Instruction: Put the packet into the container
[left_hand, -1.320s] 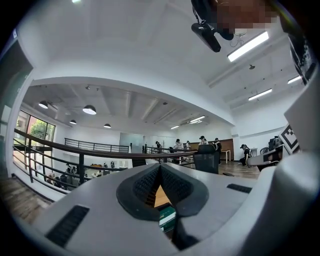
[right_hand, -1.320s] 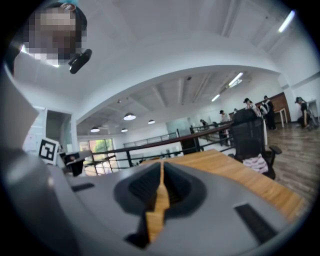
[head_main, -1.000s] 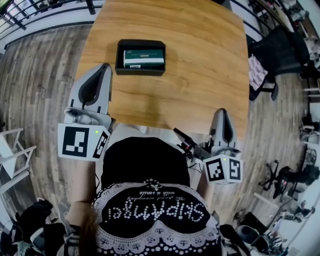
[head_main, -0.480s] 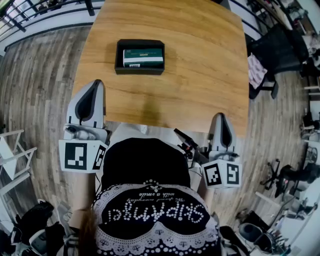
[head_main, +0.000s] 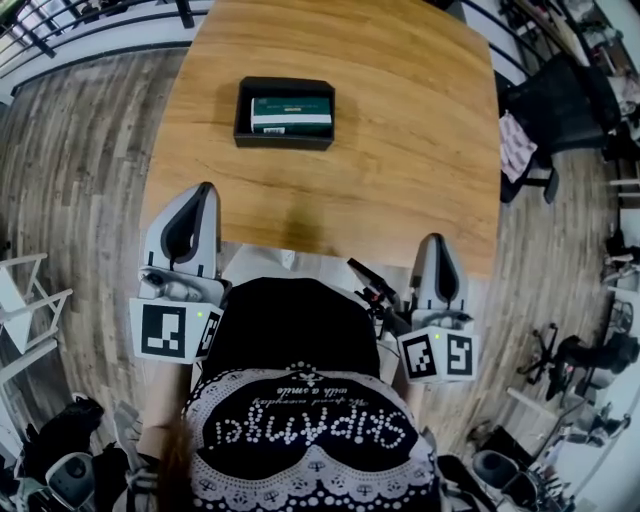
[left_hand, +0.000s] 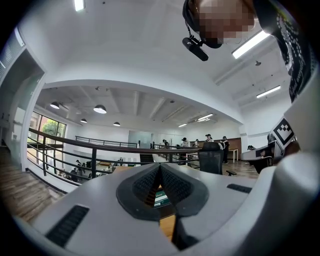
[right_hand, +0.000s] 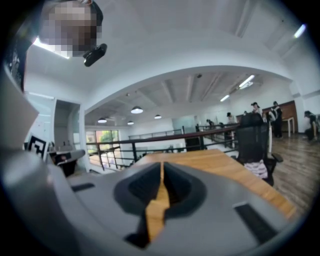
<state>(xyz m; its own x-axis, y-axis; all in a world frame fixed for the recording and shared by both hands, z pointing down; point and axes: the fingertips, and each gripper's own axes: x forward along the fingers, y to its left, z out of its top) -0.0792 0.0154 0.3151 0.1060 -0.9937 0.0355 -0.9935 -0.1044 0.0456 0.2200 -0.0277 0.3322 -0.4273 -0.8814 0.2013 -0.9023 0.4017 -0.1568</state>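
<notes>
Green-and-white packet (head_main: 291, 113) lies flat inside the black container (head_main: 243, 112), far-left on the wooden bench (head_main: 400, 150), near its left edge, with plenty of bare wood right and front. Left gripper (head_main: 205, 188) and right gripper (head_main: 434, 240) hang at the near edge, jaws pressed together on nothing. Plank floor around, black chair (head_main: 560, 105) off to the right.

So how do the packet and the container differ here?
The packet is green and white; the container is black. The packet is the smaller and lies flat inside the container, which rests directly on the table. Both are rectangular, long sides running the same way.
</notes>
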